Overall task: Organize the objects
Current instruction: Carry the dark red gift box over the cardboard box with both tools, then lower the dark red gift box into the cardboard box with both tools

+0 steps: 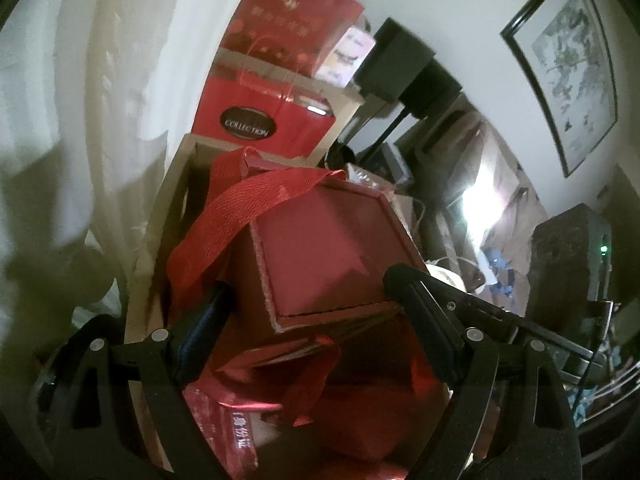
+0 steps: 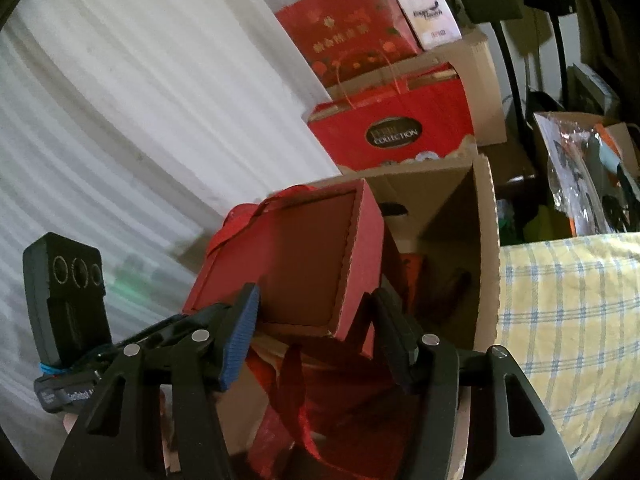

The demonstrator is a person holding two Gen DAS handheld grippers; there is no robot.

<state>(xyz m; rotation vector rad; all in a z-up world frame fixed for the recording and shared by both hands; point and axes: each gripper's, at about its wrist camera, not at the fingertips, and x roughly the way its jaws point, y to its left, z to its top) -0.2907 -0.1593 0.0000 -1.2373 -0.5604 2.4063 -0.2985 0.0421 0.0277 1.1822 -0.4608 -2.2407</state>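
Red box [image 1: 332, 248], rigid corrugated card with a red woven strap [image 1: 240, 208] looped at its far end, sits tilted inside an open cardboard carton [image 2: 484, 240], over more red packaging. Looks light and stiff; flat walls should take a squeeze, though the thin card could dent. Best hold, as I judge it: opposite side walls near the lower corner, not the floppy strap. Left gripper [image 1: 304, 304] straddles the box, jaws wide and hard against both sides, apparently clamped. Right gripper [image 2: 320, 320] does likewise at the near corner, blue pad [image 2: 240, 336] on the face; firm grip unclear. Both point steeply down into the carton.
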